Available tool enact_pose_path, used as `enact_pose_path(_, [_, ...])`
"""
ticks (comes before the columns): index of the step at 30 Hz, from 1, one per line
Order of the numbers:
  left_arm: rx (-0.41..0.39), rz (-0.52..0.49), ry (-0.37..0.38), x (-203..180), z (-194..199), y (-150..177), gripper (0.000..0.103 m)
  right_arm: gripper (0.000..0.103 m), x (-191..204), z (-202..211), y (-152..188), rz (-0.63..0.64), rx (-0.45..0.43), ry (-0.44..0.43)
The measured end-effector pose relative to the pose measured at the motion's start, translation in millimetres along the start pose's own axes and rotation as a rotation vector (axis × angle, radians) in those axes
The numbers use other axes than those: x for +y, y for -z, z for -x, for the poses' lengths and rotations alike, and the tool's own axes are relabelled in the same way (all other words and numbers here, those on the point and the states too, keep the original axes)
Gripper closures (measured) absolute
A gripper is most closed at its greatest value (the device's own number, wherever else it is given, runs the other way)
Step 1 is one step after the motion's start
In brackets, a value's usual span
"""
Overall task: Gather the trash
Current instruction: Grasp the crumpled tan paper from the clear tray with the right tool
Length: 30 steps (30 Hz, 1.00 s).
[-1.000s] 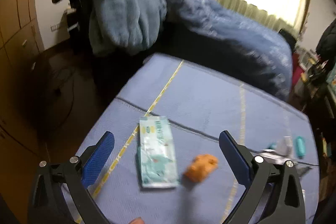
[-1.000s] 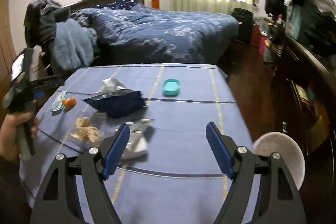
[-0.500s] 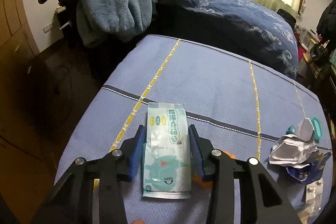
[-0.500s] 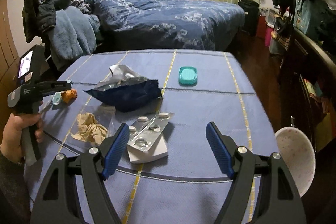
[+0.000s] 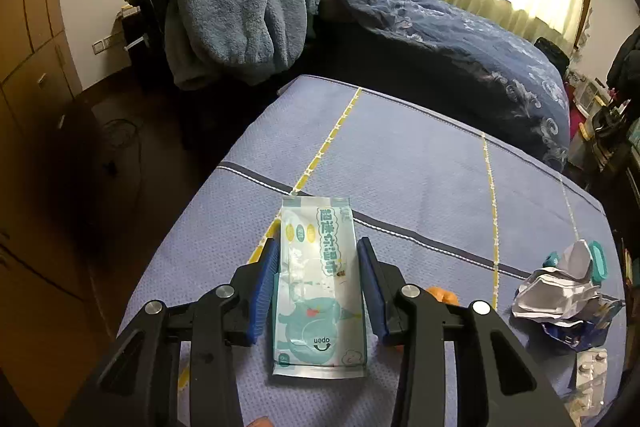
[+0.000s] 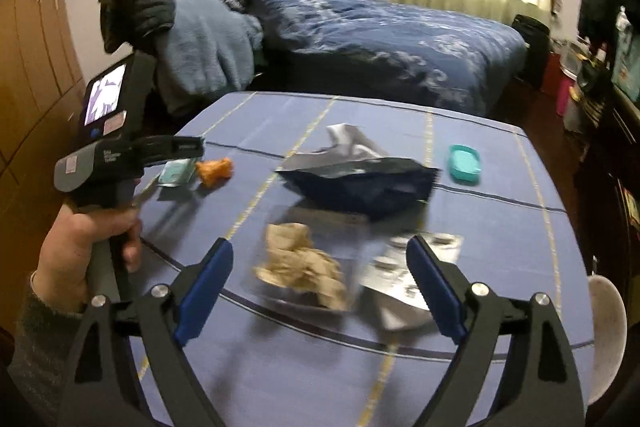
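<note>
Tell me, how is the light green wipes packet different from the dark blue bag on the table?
The wipes packet is pale green and lies flat and smooth; the dark blue bag is crumpled and torn open, silver inside. The wipes packet sits between the pads of the left gripper, which press its sides; the dark blue bag lies free, and the right gripper is open in front of it. Both are wrappers on the blue tablecloth.

on the table (image 6: 460,379) the wet-wipe packet (image 5: 318,279) lies nearest the left edge, a crumpled scrap (image 6: 214,169) just right of it. the open bag (image 6: 360,183) sits mid-table, the small case (image 6: 464,163) to its right; before it, a crumpled wad (image 6: 300,265) beside what seems a blister pack (image 6: 404,275).
</note>
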State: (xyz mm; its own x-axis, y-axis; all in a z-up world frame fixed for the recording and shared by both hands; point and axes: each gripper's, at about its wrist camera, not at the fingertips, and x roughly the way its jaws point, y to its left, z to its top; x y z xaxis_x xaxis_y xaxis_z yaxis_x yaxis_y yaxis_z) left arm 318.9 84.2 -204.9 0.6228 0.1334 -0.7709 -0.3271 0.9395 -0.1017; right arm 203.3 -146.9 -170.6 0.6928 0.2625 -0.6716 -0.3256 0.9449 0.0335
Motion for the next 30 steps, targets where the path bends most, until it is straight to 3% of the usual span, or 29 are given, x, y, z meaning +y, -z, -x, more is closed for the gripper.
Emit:
enact_pose_path(5, [0.021,-0.021,0.016,-5.0,-4.9,2.7,0.058,0.014,2.0,-5.7,4.9,-0.011,0.032,0.004])
enact_pose_path(6, [0.023,-0.025,0.022,-7.6,-5.6,2.9,0.047,0.014,2.3,-7.6,5.3,-0.011,0.039,0.004])
enact_pose_path(7, [0.021,-0.029,0.022,-9.8,-5.3,2.7,0.026,0.014,3.0,-9.9,5.6,-0.01,0.046,0.006])
enact_pose_path(9, [0.01,-0.037,0.023,-14.7,-3.9,2.9,0.016,0.014,4.6,-12.2,6.8,-0.011,0.055,0.014])
enact_pose_path(14, [0.027,-0.034,0.014,-14.3,-7.5,4.3,0.017,0.015,3.6,6.1,1.6,-0.006,-0.023,0.016])
enact_pose_path(16, [0.036,-0.016,0.02,-10.7,-8.8,3.9,0.017,0.021,4.2,9.6,-2.1,0.003,-0.029,0.007])
enact_pose_path(18, [0.035,-0.007,0.023,-8.5,-7.8,3.8,0.017,0.042,5.4,4.6,-6.2,0.015,0.003,0.017])
enact_pose_path(19, [0.034,-0.005,0.024,-8.2,-7.6,3.6,0.017,0.047,5.6,0.6,-7.0,0.018,0.02,0.02])
enact_pose_path(21, [0.034,-0.003,0.027,-7.4,-7.4,3.6,0.017,0.066,5.8,-7.8,-8.5,0.019,0.053,0.02])
enact_pose_path(23, [0.034,-0.004,0.026,-7.5,-7.5,3.8,0.017,0.076,5.1,-18.6,-8.9,0.015,0.094,0.002])
enact_pose_path(30, [0.036,-0.008,0.025,-8.0,-8.0,3.7,0.017,0.075,5.7,-39.1,-7.8,0.0,0.163,-0.037])
